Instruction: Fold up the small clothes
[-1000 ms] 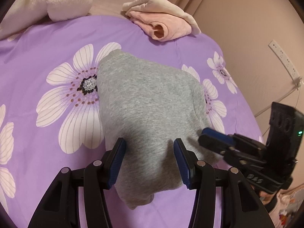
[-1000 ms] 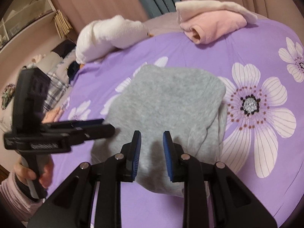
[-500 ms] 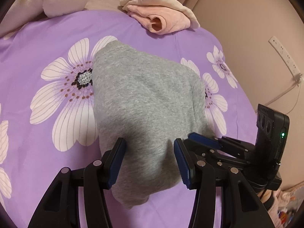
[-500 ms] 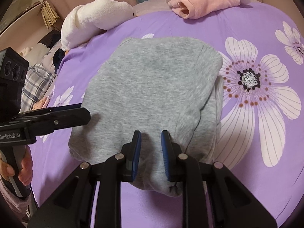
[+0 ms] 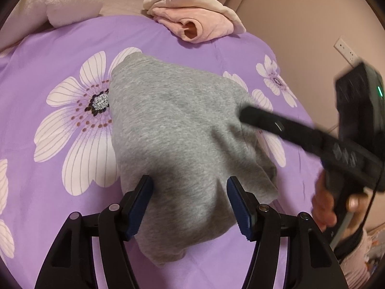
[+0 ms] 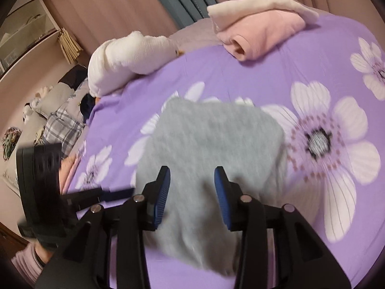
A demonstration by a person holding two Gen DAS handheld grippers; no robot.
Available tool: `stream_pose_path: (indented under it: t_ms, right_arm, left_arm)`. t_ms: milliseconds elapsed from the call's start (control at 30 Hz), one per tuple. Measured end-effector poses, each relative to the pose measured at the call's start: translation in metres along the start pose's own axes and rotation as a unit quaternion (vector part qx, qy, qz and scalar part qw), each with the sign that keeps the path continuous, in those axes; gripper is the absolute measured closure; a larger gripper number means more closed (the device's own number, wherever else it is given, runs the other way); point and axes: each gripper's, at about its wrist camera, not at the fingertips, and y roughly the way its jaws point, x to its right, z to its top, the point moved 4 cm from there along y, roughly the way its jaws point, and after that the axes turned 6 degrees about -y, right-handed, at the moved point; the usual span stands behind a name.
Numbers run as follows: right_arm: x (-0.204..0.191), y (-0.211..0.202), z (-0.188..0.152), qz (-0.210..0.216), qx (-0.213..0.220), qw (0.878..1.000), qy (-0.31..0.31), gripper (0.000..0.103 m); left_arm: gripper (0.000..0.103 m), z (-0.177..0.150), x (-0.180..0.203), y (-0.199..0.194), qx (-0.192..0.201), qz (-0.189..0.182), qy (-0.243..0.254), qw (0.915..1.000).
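Fingers of the left hand-held gripper (image 5: 190,204) stand wide apart, holding nothing, poised over the near end of a folded grey garment (image 5: 185,149); whether the blue pads (image 5: 140,204) touch the cloth cannot be told. The right hand-held gripper (image 6: 192,197) also stands spread, though less widely, gripping nothing, with the grey garment (image 6: 211,159) lying below and ahead of its fingertips. In the left wrist view the right hand-held gripper (image 5: 245,115) reaches in from the right, blurred, its tip at the garment's right edge, held by a hand (image 5: 327,207). The garment lies on a bed under a purple flowered sheet (image 5: 60,216), near its middle, partly over a large white flower. Farther back sit a folded pink garment (image 5: 195,24) and a white plush bundle (image 6: 127,60), well apart from the grey one.
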Motion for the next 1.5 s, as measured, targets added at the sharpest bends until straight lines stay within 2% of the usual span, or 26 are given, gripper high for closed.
stream_pose_path:
  t_ms: [133,200,333,467,633,800,933,967,1100,1400,1500]
  right_arm:
    - [-0.018,0.034,0.024,0.011,-0.025,0.999,-0.019,0.064]
    - [-0.025,0.052,0.032,0.004,-0.042,0.999,-0.032,0.065]
    - [-0.026,0.089,0.032,-0.036,-0.100,0.993,-0.043,0.066]
    - [-0.014,0.110,0.023,-0.035,-0.136,0.990,-0.028,0.066]
    - [-0.007,0.094,0.022,-0.014,-0.106,0.994,-0.003,0.067]
    - [-0.007,0.061,0.018,-0.002,-0.067,0.998,-0.011,0.063]
    - [-0.007,0.039,0.009,0.005,-0.045,0.999,-0.016,0.063]
    - [-0.007,0.034,0.007,0.005,-0.041,0.999,-0.019,0.063]
    - [-0.006,0.018,-0.008,-0.008,-0.033,0.999,-0.033,0.063]
    - [0.009,0.030,-0.051,-0.076,-0.082,0.991,-0.075,0.068]
    - [0.014,0.036,-0.055,-0.077,-0.079,0.992,-0.067,0.067]
  left_arm:
    - [0.041,-0.002,0.000,-0.001,0.004,-0.008,0.001,1.0000]
    - [0.041,-0.003,0.000,-0.001,0.005,-0.013,0.000,0.9999]
    - [0.041,-0.002,-0.001,0.000,0.005,-0.020,0.001,0.9998]
    - [0.041,-0.001,-0.004,0.002,0.003,-0.027,-0.007,0.9996]
    - [0.041,0.003,-0.005,-0.004,0.003,-0.032,-0.016,0.9994]
    - [0.041,0.016,-0.011,-0.031,0.037,-0.044,-0.035,0.9977]
    - [0.041,0.031,-0.016,-0.041,0.064,-0.011,-0.032,0.9974]
    - [0.041,0.036,-0.017,-0.038,0.065,0.008,-0.029,0.9974]
    - [0.041,0.044,-0.022,-0.014,0.043,0.030,-0.030,0.9982]
    - [0.041,0.029,-0.018,0.026,0.019,0.113,0.008,0.9934]
    - [0.041,0.027,-0.014,0.031,0.016,0.136,0.029,0.9902]
